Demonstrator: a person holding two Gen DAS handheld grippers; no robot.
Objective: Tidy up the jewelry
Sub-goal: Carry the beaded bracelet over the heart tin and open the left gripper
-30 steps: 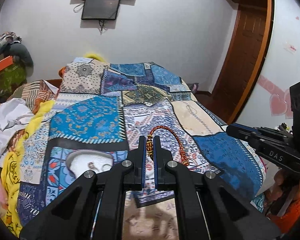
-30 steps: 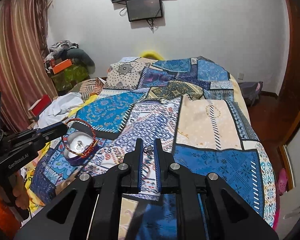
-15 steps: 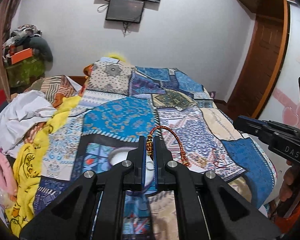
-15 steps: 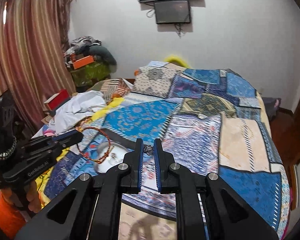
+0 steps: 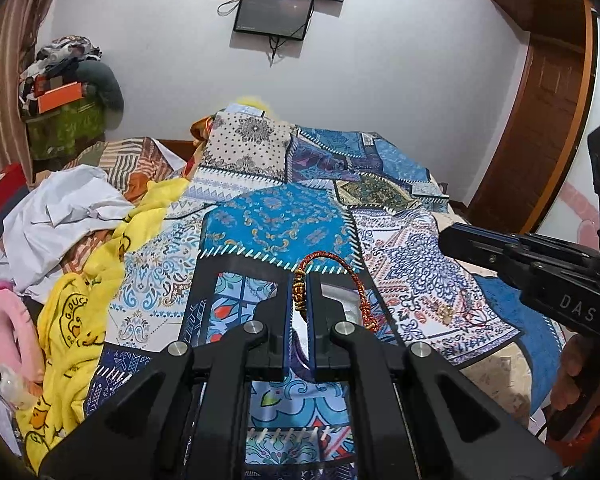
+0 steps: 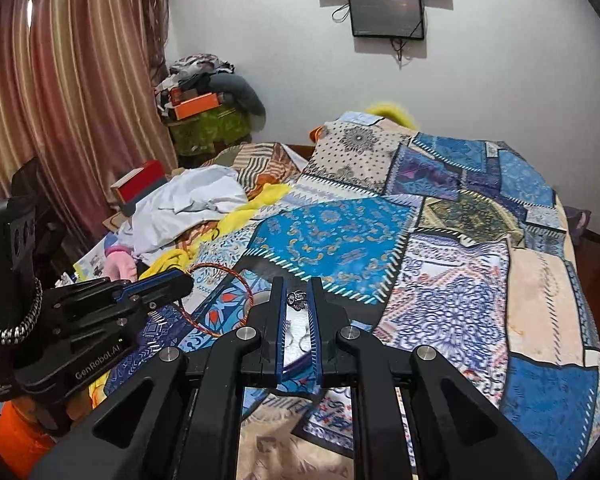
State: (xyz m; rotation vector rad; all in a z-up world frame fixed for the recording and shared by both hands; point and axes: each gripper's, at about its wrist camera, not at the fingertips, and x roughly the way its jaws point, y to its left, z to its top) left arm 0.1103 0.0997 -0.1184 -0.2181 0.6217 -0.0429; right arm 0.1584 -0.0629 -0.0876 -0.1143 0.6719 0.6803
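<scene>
Both hands have carried their loads leftward over the bed [image 5: 284,224]. At lower centre, the left gripper [image 5: 299,296] pinches the red bracelet [image 5: 332,276] above the white dish [image 5: 342,294]; the right gripper [image 6: 296,300] pinches a small ring [image 6: 296,301]. Both seem ready for dropping.

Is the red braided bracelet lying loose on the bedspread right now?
No, the left claw pinches the red braided bracelet at its beads, its loop hanging above the bedspread.

Bed [image 6: 540,280] under blue patchwork cover; white dish [image 5: 340,294], gold trinket [image 5: 444,312], crumpled clothes [image 5: 60,208] on it.
</scene>
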